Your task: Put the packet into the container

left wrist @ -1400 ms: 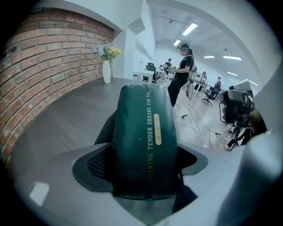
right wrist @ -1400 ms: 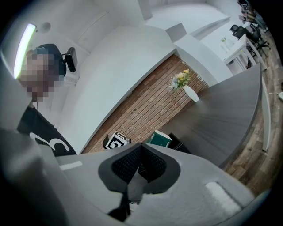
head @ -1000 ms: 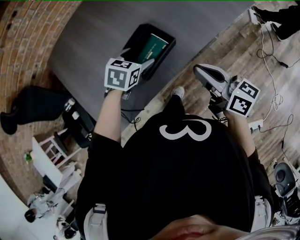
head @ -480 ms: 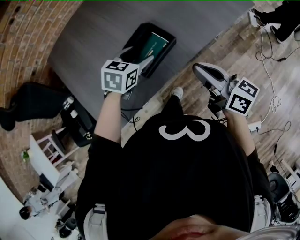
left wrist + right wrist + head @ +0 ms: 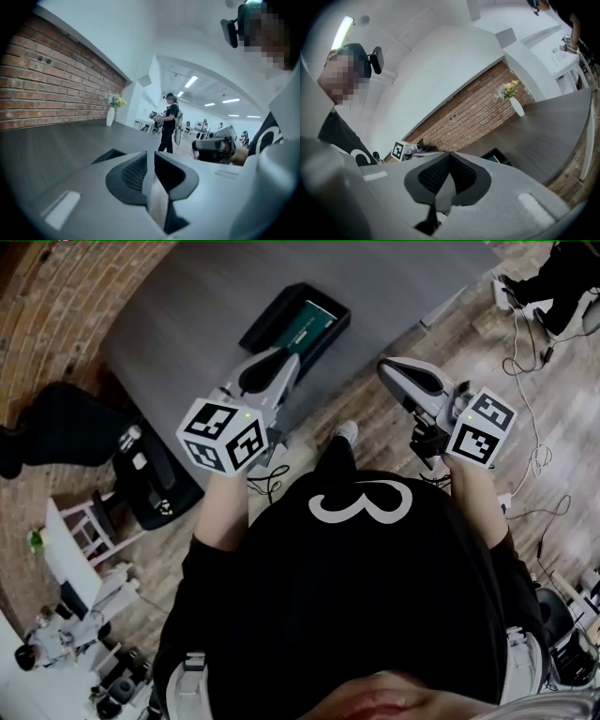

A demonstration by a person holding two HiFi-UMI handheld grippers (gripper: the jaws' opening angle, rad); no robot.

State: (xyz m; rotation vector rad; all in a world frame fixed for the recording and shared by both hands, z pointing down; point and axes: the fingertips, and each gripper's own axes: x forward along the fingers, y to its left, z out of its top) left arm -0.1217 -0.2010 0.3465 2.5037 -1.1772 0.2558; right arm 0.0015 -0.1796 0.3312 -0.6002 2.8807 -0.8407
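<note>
A black container [image 5: 272, 317] sits on the grey table [image 5: 187, 315], and the green packet [image 5: 309, 320] lies flat inside it. My left gripper [image 5: 286, 354] hovers just short of the container's near end, apart from it. Its jaws are closing; in the left gripper view [image 5: 151, 157] only a narrow gap shows between them, and nothing is in it. My right gripper [image 5: 384, 369] hangs off the table's edge over the wooden floor, shut and empty. The right gripper view [image 5: 449, 157] shows its pads meeting, with the container [image 5: 502, 158] beyond.
A brick wall [image 5: 56, 324] runs along the table's far left side. A white vase of flowers [image 5: 515, 105] stands at the table's far end. Cables [image 5: 544, 352] trail across the floor at right. A black bag [image 5: 66, 442] lies at left. A person [image 5: 169, 122] stands further off.
My left gripper has drawn back from over the container toward my body and its jaws have narrowed. The packet stays in the container. The right gripper has barely shifted.
</note>
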